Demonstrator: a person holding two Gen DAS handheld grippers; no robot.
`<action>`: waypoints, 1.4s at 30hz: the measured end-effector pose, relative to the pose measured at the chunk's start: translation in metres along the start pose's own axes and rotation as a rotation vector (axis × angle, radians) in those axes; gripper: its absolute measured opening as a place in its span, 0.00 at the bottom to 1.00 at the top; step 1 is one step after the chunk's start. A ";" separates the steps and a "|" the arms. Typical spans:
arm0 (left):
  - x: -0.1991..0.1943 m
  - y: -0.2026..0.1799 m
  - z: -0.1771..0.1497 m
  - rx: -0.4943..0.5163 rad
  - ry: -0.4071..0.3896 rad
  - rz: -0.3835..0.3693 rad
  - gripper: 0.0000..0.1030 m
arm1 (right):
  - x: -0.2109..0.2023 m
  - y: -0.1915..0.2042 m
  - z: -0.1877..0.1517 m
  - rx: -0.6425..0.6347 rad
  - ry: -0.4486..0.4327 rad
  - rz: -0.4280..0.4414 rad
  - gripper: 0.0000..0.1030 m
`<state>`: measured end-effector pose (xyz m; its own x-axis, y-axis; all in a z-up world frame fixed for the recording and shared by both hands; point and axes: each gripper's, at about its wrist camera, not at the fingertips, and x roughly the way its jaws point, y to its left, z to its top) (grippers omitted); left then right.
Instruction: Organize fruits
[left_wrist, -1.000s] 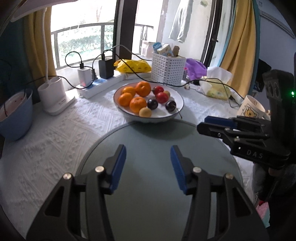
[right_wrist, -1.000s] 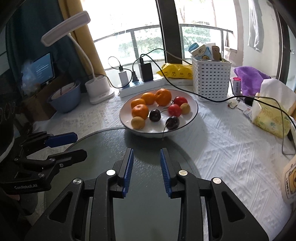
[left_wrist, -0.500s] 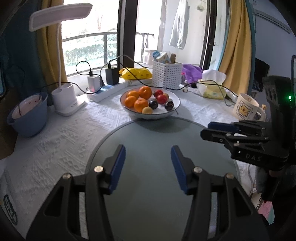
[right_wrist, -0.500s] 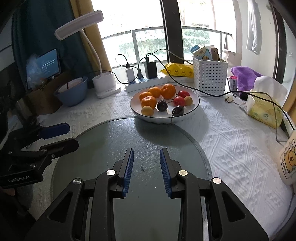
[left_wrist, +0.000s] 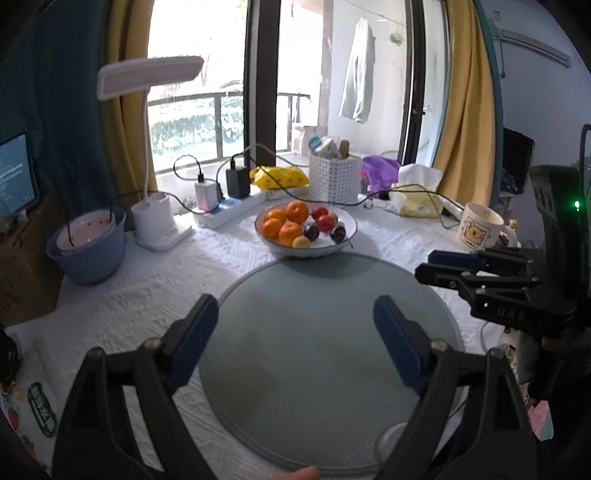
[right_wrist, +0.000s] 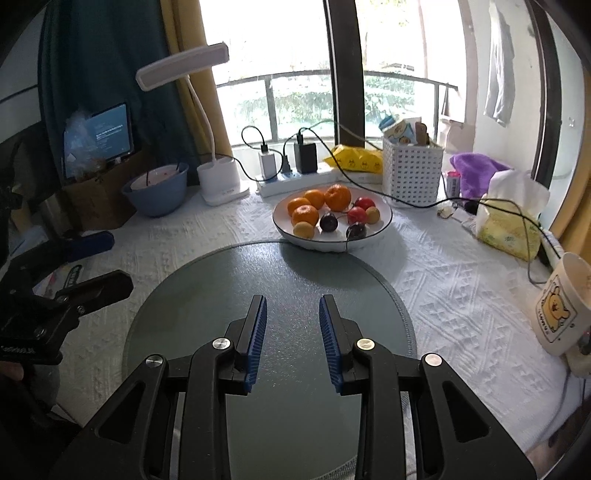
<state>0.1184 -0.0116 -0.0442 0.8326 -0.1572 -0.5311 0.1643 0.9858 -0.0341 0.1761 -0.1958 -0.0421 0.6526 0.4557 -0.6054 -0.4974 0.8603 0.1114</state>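
Observation:
A white bowl holds several oranges, red fruits, dark plums and small yellow fruits. It stands at the far edge of a round grey-green mat. My left gripper is wide open and empty above the mat's near half. My right gripper is open and empty above the mat, well short of the bowl. The right gripper also shows at the right of the left wrist view.
Behind the bowl stand a white perforated basket, a power strip with chargers and cables, and a desk lamp. A blue bowl stands left; a bear mug and tissue pack stand right.
Both grippers have pulled back and risen away from the bowl, which looks smaller now. My left gripper's jaws have opened much wider. The right gripper's jaws stand about as before.

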 end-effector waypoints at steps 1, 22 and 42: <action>-0.003 -0.001 0.000 0.002 -0.006 0.001 0.85 | -0.004 0.001 0.001 -0.002 -0.008 -0.003 0.31; -0.081 -0.025 0.014 0.014 -0.192 0.068 0.92 | -0.093 0.019 0.022 -0.052 -0.176 -0.068 0.42; -0.129 -0.042 0.035 0.009 -0.294 0.200 0.92 | -0.166 0.039 0.040 -0.061 -0.315 -0.143 0.72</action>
<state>0.0225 -0.0351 0.0551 0.9652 0.0277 -0.2602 -0.0139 0.9984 0.0546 0.0709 -0.2285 0.0947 0.8575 0.3882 -0.3375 -0.4157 0.9095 -0.0100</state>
